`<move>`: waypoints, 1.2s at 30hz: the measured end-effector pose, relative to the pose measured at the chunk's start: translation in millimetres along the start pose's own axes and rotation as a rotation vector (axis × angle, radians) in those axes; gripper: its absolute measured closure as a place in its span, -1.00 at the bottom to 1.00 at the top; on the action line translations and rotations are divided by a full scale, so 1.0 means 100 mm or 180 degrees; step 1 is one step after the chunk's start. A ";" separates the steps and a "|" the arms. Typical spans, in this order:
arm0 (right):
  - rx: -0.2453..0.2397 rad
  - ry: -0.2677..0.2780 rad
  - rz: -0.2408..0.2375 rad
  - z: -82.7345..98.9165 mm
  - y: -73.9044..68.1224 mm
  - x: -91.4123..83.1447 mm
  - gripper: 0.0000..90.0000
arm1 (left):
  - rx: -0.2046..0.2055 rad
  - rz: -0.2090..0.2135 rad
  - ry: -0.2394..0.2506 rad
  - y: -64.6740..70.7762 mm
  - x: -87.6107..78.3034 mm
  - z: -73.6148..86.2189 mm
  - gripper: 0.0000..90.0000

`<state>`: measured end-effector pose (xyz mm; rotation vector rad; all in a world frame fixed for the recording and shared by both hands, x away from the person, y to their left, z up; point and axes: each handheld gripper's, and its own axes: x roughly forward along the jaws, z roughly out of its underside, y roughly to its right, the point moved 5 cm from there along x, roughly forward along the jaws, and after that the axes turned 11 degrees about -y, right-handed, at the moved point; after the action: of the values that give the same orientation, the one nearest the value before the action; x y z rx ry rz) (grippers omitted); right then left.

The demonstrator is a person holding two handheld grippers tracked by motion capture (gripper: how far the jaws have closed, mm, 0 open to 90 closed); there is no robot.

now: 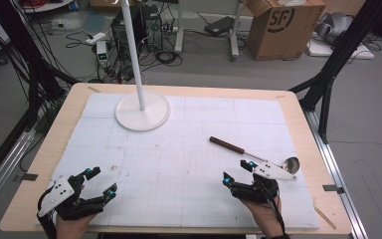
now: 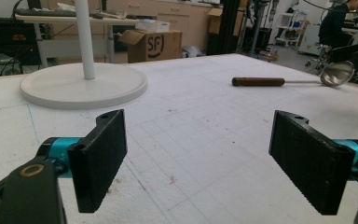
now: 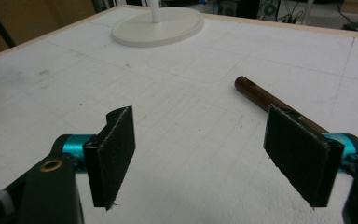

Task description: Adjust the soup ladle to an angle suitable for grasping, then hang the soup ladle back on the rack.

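The bench (image 1: 308, 149) carries a white mat, with a white lamp base (image 1: 143, 110) at its far side. A ladle (image 1: 253, 153) lies flat near the right edge, just beyond the right gripper (image 1: 237, 173), whose fingers stand apart, empty. The left gripper (image 1: 103, 180) rests near-left, fingers apart too.

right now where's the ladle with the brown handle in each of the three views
High view: the ladle lies right of centre on the white mat, bowl beside the right gripper.
Left gripper view: upper right, handle pointing left, bowl at the far right.
Right gripper view: its brown handle runs from centre right down behind the right-hand jaw.
Shared landmark: the white round lamp base.
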<state>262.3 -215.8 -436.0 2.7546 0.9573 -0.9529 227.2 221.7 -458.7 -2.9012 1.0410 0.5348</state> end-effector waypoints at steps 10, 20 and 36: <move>-0.0051 0.0195 -0.0014 0.07 -0.14 -0.27 -0.53 | -0.0019 -0.0013 0.0004 -0.02 0.00 0.01 -0.56; -0.0080 0.0347 0.0027 0.05 -0.13 -0.38 -0.53 | -0.0008 -0.0009 0.0007 -0.01 0.01 0.00 -0.56; 0.0174 0.0047 0.0060 -0.24 0.53 -0.10 -0.53 | -0.0036 0.0016 0.0004 -0.01 0.02 0.00 -0.56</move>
<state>299.6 -258.0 -417.5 2.8140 0.9191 -0.9715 228.7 221.0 -459.7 -2.9097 1.0493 0.5410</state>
